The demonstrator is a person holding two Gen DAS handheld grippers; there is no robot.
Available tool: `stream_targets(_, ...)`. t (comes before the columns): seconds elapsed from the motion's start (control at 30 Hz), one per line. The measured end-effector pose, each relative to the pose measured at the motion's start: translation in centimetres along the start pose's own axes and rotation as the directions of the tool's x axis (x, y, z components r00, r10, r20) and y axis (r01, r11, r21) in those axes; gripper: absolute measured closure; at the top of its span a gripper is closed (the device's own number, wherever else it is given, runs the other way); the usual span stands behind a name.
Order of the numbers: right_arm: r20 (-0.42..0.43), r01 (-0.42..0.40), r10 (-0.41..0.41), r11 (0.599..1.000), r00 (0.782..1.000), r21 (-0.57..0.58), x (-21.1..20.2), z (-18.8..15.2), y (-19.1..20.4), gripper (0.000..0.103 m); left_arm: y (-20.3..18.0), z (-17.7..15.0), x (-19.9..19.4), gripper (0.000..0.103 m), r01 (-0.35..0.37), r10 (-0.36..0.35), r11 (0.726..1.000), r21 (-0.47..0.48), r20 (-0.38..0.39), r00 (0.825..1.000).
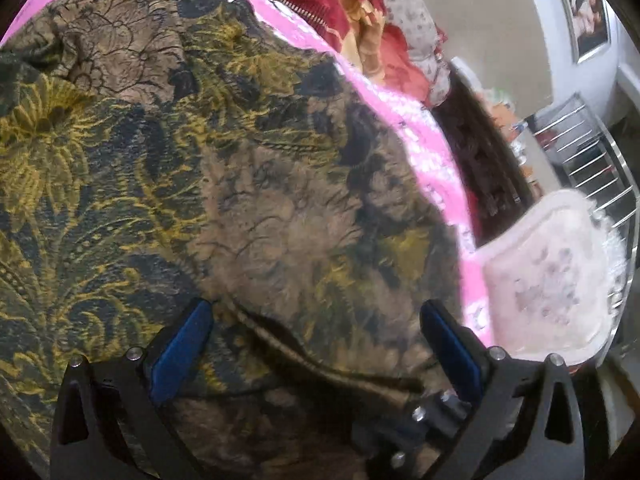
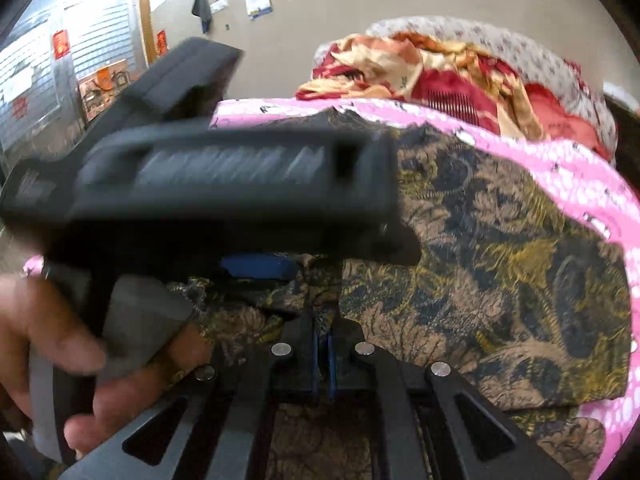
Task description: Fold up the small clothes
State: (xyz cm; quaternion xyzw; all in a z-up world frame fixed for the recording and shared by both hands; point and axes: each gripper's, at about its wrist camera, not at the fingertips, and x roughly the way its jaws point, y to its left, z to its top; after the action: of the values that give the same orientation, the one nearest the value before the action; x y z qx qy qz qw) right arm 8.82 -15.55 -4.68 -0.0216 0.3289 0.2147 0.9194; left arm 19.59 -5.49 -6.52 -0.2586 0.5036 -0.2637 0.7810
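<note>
Fingers of the right gripper (image 2: pixel 323 350) pinch the floral garment (image 2: pixel 500 248) at lower centre; left gripper (image 1: pixel 316 344) hovers spread. Mid-fold; next, carry the edge across.

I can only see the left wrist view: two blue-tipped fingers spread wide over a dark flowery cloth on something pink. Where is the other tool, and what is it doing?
Observer: The right tool is shut, pinching a raised ridge of that same flowery cloth.
Visitor: And who holds the left tool?
Observer: A hand grips its grey handle, at the left edge of the right wrist view.
Visitor: Anything behind that hand?
Observer: A slatted shutter with red paper squares stuck on it.
</note>
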Motion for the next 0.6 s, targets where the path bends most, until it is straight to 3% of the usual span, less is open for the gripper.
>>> stream_targets(0.03, 0.010, 0.010, -0.009, 1.000, 1.000, -0.008, -0.2, -0.1, 0.2, 0.099, -0.2, 0.1, -0.1, 0.010, 0.021, -0.021, 1.000, -0.002, -0.001, 1.000)
stream_targets(0.1, 0.025, 0.027, -0.027, 0.999, 0.999, -0.028, -0.3, -0.3, 0.5, 0.099, -0.3, -0.1, 0.1, 0.048, 0.037, -0.038, 0.999, -0.024, -0.026, 0.999)
stream_targets(0.17, 0.018, 0.034, -0.034, 0.999, 0.999, -0.037, -0.1, -0.5, 0.7, 0.098, -0.2, -0.2, 0.5, 0.065, 0.012, -0.013, 0.999, -0.047, -0.031, 0.999)
stream_targets(0.23, 0.012, 0.036, -0.036, 0.999, 0.999, -0.038, 0.1, -0.5, 0.8, 0.098, 0.0, -0.2, 0.9, 0.070, -0.014, 0.013, 0.998, -0.056, -0.034, 0.999)
stream_targets(0.3, 0.012, 0.040, -0.039, 0.998, 0.999, -0.039, 0.0, -0.7, 0.9, 0.097, 0.4, -0.4, 0.8, 0.083, -0.030, 0.028, 0.997, -0.068, -0.033, 0.999)
stream_targets(0.37, 0.006, 0.048, -0.047, 0.998, 0.999, -0.040, -0.2, -0.6, 0.9, 0.096, 0.8, -0.6, 0.7, 0.088, -0.034, 0.031, 0.997, -0.073, -0.030, 0.999)
stream_targets(0.4, -0.010, 0.059, -0.059, 0.998, 0.998, -0.029, -0.4, -0.6, 0.7, 0.086, 0.9, -0.8, 0.4, 0.088, -0.040, 0.039, 0.997, -0.059, -0.021, 0.999)
stream_targets(0.43, -0.025, 0.068, -0.068, 0.998, 0.997, -0.011, -0.8, -0.8, 0.4, 0.057, 0.9, -0.8, 0.3, 0.088, -0.057, 0.056, 0.998, -0.039, -0.012, 0.998)
stream_targets(0.5, -0.052, 0.128, -0.126, 0.991, 0.991, 0.048, -2.0, -1.5, -0.9, 0.018, 1.0, -1.3, 0.0, 0.088, -0.099, 0.099, 0.995, 0.018, 0.007, 0.995)
stream_targets(0.6, -0.107, 0.244, -0.237, 0.968, 0.966, 0.059, -3.5, -3.6, -2.4, 0.017, 1.6, -1.7, -0.4, 0.088, -0.101, 0.100, 0.994, 0.049, 0.028, 0.995)
